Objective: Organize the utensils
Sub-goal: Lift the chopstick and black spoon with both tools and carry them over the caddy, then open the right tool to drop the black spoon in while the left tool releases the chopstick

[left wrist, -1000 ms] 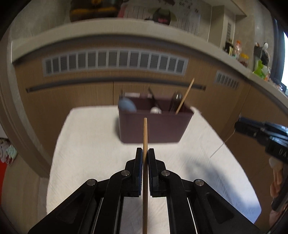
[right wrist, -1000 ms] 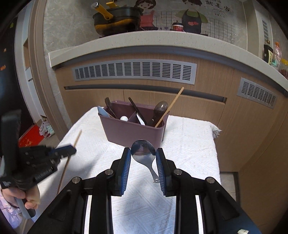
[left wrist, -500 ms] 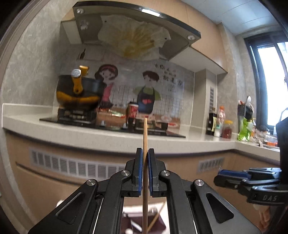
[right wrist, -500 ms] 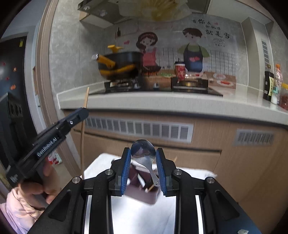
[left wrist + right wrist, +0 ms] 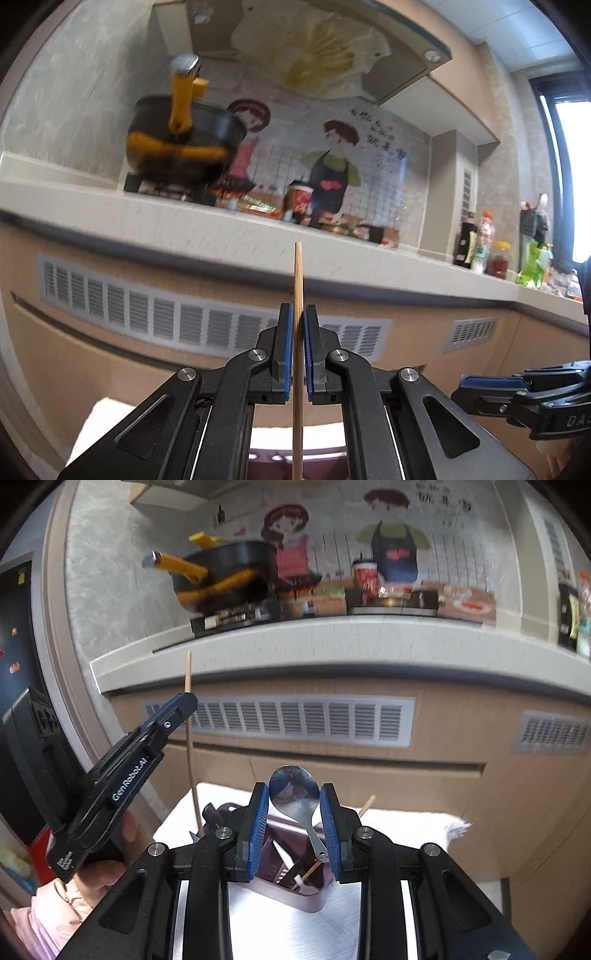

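Note:
My left gripper [image 5: 298,314] is shut on a wooden chopstick [image 5: 297,280] that stands upright. In the right wrist view the left gripper [image 5: 184,705] is at the left, and its chopstick [image 5: 190,746] hangs down over the left end of the purple utensil caddy [image 5: 314,904]. My right gripper [image 5: 293,794] is shut on a metal spoon [image 5: 293,790], bowl up, above the caddy. The caddy stands on a white cloth [image 5: 399,830] and holds another chopstick [image 5: 365,805] and several utensils. The right gripper [image 5: 491,382] shows at the right edge of the left wrist view.
A kitchen counter [image 5: 332,642] with vented wooden cabinets [image 5: 295,720] runs behind the table. A black and yellow pan [image 5: 221,576] sits on the stove. Bottles and jars [image 5: 487,247] stand at the counter's right end. A dark fridge [image 5: 14,664] is at the left.
Both grippers were raised over the second, then tilted back down. The left gripper has carried its chopstick over the caddy's left end. The caddy is back in the right wrist view.

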`<action>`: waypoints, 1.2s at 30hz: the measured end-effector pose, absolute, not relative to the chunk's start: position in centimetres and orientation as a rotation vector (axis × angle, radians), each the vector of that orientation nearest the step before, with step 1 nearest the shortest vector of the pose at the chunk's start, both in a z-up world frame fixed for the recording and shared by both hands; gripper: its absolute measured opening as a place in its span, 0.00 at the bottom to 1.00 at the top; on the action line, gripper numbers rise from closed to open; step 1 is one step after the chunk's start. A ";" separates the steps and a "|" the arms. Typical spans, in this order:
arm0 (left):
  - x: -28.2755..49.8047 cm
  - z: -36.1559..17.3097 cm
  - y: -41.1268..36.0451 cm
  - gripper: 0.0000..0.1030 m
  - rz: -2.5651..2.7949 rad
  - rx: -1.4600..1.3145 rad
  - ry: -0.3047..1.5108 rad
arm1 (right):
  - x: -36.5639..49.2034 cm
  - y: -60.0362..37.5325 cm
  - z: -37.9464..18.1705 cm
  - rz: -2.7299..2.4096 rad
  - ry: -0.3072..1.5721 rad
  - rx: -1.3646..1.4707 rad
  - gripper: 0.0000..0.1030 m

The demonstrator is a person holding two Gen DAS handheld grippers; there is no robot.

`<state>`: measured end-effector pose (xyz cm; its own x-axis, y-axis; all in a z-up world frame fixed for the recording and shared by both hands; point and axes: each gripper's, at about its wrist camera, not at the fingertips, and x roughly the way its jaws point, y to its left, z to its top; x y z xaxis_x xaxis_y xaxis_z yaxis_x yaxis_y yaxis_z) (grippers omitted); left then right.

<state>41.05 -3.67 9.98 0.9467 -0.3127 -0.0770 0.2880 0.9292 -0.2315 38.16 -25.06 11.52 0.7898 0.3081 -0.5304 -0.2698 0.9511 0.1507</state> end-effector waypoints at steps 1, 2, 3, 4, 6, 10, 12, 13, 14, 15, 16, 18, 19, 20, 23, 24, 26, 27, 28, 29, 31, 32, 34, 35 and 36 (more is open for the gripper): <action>41.2 9.4 -3.5 0.05 -0.307 -0.227 0.122 | 38.7 -24.9 10.9 0.317 0.597 0.074 0.25; 41.4 8.8 -3.1 0.05 -0.305 -0.237 0.133 | 39.0 -24.7 10.4 0.320 0.608 0.078 0.25; 41.6 8.2 -2.7 0.05 -0.298 -0.247 0.144 | 39.3 -24.5 9.9 0.324 0.620 0.083 0.25; 41.6 7.7 -2.5 0.05 -0.295 -0.250 0.150 | 39.7 -24.3 9.3 0.331 0.635 0.089 0.25; 41.8 6.6 -2.1 0.05 -0.286 -0.253 0.163 | 40.3 -23.9 8.2 0.341 0.659 0.093 0.25; 42.7 5.0 -1.7 0.06 -0.285 -0.281 0.162 | 41.6 -22.9 5.3 0.349 0.733 0.099 0.26; 42.7 4.5 -1.5 0.06 -0.274 -0.295 0.136 | 42.0 -22.6 4.0 0.344 0.753 0.100 0.26; 42.7 4.4 -1.4 0.06 -0.275 -0.305 0.128 | 42.0 -22.5 3.4 0.337 0.756 0.097 0.26; 42.7 4.5 -1.3 0.06 -0.277 -0.307 0.123 | 42.0 -22.4 3.0 0.330 0.761 0.091 0.26; 42.6 4.7 -1.3 0.06 -0.269 -0.297 0.124 | 41.9 -22.3 2.7 0.326 0.765 0.085 0.26; 42.6 4.9 -1.2 0.06 -0.266 -0.290 0.134 | 41.8 -22.2 2.4 0.325 0.768 0.078 0.26; 43.2 5.2 -0.8 0.06 -0.285 -0.307 0.203 | 41.5 -22.1 2.2 0.319 0.762 0.059 0.26; 43.4 5.3 -0.4 0.06 -0.288 -0.325 0.241 | 41.2 -22.1 2.3 0.313 0.754 0.046 0.27; 43.6 5.4 -0.2 0.06 -0.283 -0.331 0.261 | 41.1 -22.1 2.3 0.310 0.748 0.039 0.27; 43.3 5.3 0.4 0.06 -0.257 -0.322 0.328 | 40.5 -22.2 2.6 0.309 0.729 0.030 0.29; 43.1 5.2 0.4 0.07 -0.252 -0.314 0.346 | 40.4 -22.2 2.6 0.310 0.728 0.026 0.29; 42.6 5.0 0.6 0.07 -0.244 -0.302 0.375 | 40.3 -22.2 2.5 0.324 0.736 0.022 0.29; 42.2 4.9 0.7 0.07 -0.243 -0.298 0.393 | 40.1 -22.2 2.5 0.331 0.743 0.019 0.29; 41.9 4.8 0.7 0.07 -0.240 -0.293 0.409 | 39.9 -22.0 2.3 0.344 0.752 0.015 0.29; 41.5 4.6 0.7 0.07 -0.237 -0.276 0.440 | 39.7 -21.9 2.1 0.358 0.760 0.011 0.29; 41.0 4.5 0.7 0.07 -0.238 -0.261 0.480 | 38.8 -21.4 1.5 0.404 0.785 -0.005 0.29; 40.6 4.3 0.9 0.07 -0.234 -0.256 0.501 | 38.3 -21.1 1.2 0.427 0.798 -0.011 0.30; 39.6 3.9 1.4 0.07 -0.216 -0.248 0.541 | 37.5 -19.9 0.4 0.478 0.833 -0.036 0.31; 39.0 3.6 1.9 0.08 -0.208 -0.251 0.561 | 37.0 -19.0 -0.2 0.503 0.848 -0.064 0.31; 38.4 3.2 2.4 0.08 -0.203 -0.256 0.582 | 36.6 -18.2 -0.6 0.516 0.856 -0.089 0.33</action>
<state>38.44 2.36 3.21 0.8169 -0.2600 -0.5149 0.1166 0.9486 -0.2940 36.57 -18.20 -0.59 0.5408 0.3984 -0.7408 -0.4686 0.8741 0.1280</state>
